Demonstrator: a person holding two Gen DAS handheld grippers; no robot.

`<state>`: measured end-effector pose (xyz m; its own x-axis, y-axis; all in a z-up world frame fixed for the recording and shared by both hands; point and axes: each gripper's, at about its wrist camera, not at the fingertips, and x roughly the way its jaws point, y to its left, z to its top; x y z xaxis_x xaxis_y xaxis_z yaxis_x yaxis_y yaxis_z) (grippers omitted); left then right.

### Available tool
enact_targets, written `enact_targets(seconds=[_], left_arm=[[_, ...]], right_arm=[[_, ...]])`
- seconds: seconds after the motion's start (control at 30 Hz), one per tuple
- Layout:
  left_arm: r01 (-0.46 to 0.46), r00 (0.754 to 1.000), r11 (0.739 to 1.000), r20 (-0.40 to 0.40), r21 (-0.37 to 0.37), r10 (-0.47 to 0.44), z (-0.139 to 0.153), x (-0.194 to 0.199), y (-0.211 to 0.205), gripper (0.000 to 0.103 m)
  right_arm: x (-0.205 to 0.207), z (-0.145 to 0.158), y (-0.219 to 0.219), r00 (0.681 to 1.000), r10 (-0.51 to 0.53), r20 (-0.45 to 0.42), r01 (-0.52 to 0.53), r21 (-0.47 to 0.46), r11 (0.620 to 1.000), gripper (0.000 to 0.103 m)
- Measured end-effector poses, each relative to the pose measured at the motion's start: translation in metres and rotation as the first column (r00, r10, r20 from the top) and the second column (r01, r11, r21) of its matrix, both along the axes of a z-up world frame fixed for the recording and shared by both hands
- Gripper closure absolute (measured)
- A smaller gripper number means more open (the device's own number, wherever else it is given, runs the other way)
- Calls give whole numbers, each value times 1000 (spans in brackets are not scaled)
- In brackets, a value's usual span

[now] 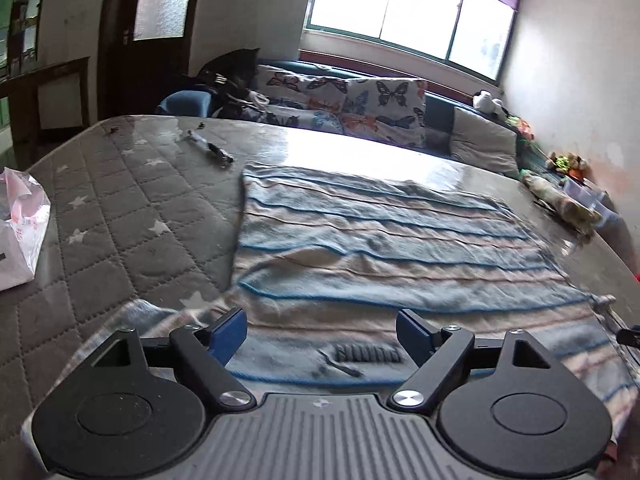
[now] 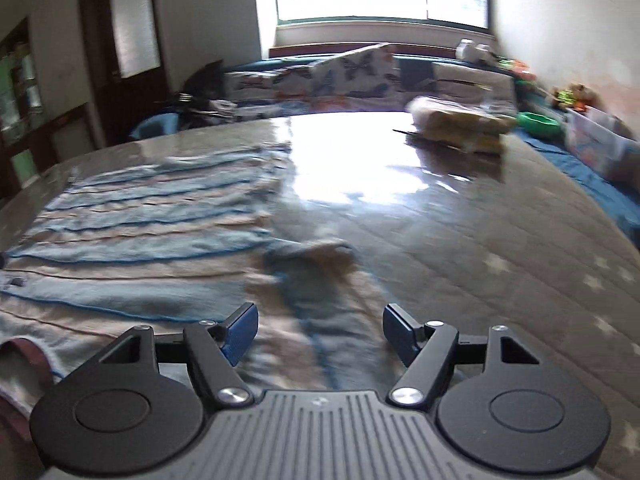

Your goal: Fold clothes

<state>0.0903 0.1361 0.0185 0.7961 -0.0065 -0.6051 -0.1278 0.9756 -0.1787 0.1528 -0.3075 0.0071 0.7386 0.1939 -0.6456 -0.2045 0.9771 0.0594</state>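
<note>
A blue, white and pink striped garment point(image 1: 392, 240) lies spread flat on a grey quilted table cover point(image 1: 120, 216). My left gripper point(image 1: 320, 330) hovers over the garment's near edge, jaws open, nothing between the blue pads point(image 1: 228, 334). A small printed label sits just ahead of it. In the right wrist view the same striped garment point(image 2: 152, 216) fills the left half, and one sleeve point(image 2: 316, 264) sticks out to the right. My right gripper point(image 2: 320, 328) is open above that sleeve, with cloth below the pads but not pinched.
A white plastic bag point(image 1: 20, 228) sits at the left edge. A dark pen-like object point(image 1: 210, 148) lies at the back left. Folded cloth point(image 2: 460, 124) rests at the far right of the table. A sofa with butterfly cushions point(image 1: 360, 100) stands behind, under a bright window.
</note>
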Motion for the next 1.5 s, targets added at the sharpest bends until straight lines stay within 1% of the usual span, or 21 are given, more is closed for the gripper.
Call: enact_targets(seconds=[0.1,0.2,0.27,0.4,0.47,0.5,0.67,0.73,0.77,0.83,0.87,0.9,0.97,1.07,1.13,1.2,1.33,1.43,1.5], left_arm=[[37,999,999,2,1,-37,3,-4,-15,17],[97,995,995,11,26,-97,6,-7,-36,15],[138,990,989,14,47,-138,7,-7,-51,14],[221,975,973,23,71,-223,9,-6,-81,14],[260,964,963,25,75,-263,9,-5,-95,14],[280,959,957,26,77,-283,9,-5,-102,14],[362,930,927,30,102,-367,8,-4,-135,14],[390,918,915,27,106,-395,7,-4,-146,14],[404,912,908,23,107,-409,6,-4,-151,14],[433,899,894,14,116,-437,4,-4,-162,14],[446,893,887,10,122,-451,2,-5,-167,14],[457,887,880,6,128,-462,1,-6,-172,14],[477,877,868,-3,136,-481,-3,-7,-180,14],[499,865,855,-16,143,-502,-8,-9,-189,14],[507,860,848,-20,154,-510,-10,-11,-192,14],[511,857,845,-21,160,-515,-11,-13,-194,14],[510,858,846,-22,158,-514,-11,-14,-192,13],[506,860,848,-18,157,-510,-11,-16,-190,13],[498,865,854,-13,153,-502,-10,-16,-187,11]], right_arm=[[-7,-4,-10,999,-36,7,36,-26,999,33],[-18,-4,-14,999,-52,5,52,-38,998,33],[-26,-1,-11,1000,-27,16,28,-50,998,32],[-39,1,1,998,43,40,-38,-113,993,31],[-39,-1,0,999,32,35,-27,-130,991,31],[-38,-2,-2,999,25,32,-21,-133,991,31],[-35,3,-25,999,-47,27,48,-52,997,35],[-33,1,-32,997,-74,9,74,-16,997,40],[-32,0,-35,996,-86,3,86,-2,996,44],[-33,-2,-36,995,-102,5,102,3,995,49],[-33,-3,-37,994,-108,6,108,6,994,53],[-34,-3,-36,994,-111,9,111,11,994,64],[-35,-3,-37,993,-115,8,115,30,993,76],[-36,-1,-37,993,-114,10,114,44,993,87],[-37,3,-37,993,-113,19,111,71,991,91],[-40,11,-35,994,-100,41,97,79,992,93],[-45,32,-23,996,-29,82,19,121,992,94],[-48,48,-7,993,47,110,-63,145,987,94],[-49,55,6,988,99,119,-117,153,981,94]])
